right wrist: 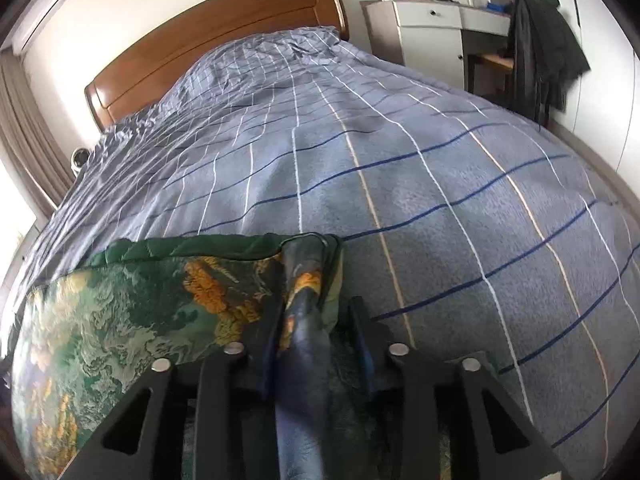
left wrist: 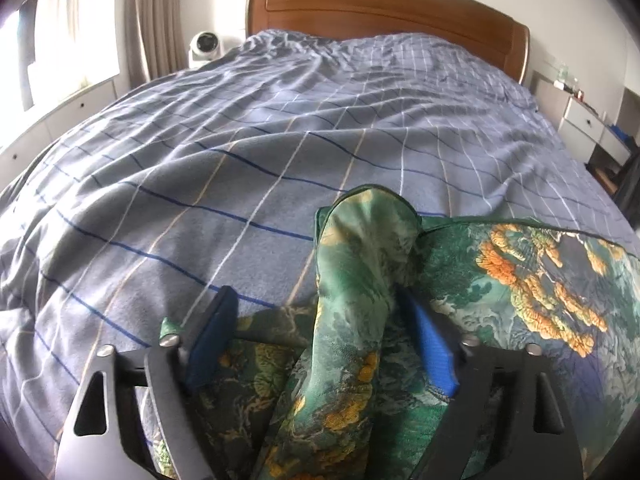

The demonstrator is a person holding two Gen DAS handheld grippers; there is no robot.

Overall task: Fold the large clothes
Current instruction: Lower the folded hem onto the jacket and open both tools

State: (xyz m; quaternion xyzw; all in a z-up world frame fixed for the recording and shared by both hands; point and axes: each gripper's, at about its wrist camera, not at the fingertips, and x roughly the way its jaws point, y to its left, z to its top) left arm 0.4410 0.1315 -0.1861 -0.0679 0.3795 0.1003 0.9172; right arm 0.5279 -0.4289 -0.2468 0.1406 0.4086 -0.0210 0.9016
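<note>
here the left claw (left wrist: 316,332) stands released around a raised fold of the green printed garment (left wrist: 520,280). the right claw (right wrist: 316,320) (fingers spread too) straddles its corner on the bed (right wrist: 440,200).

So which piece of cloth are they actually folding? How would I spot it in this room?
Start at the big bed with the wooden headboard, covered by a grey-blue checked duvet. At its near end lies the garment, with the left gripper and the right gripper each around a bunched-up part. It is the only glossy dark-green fabric, printed with orange clusters.
</note>
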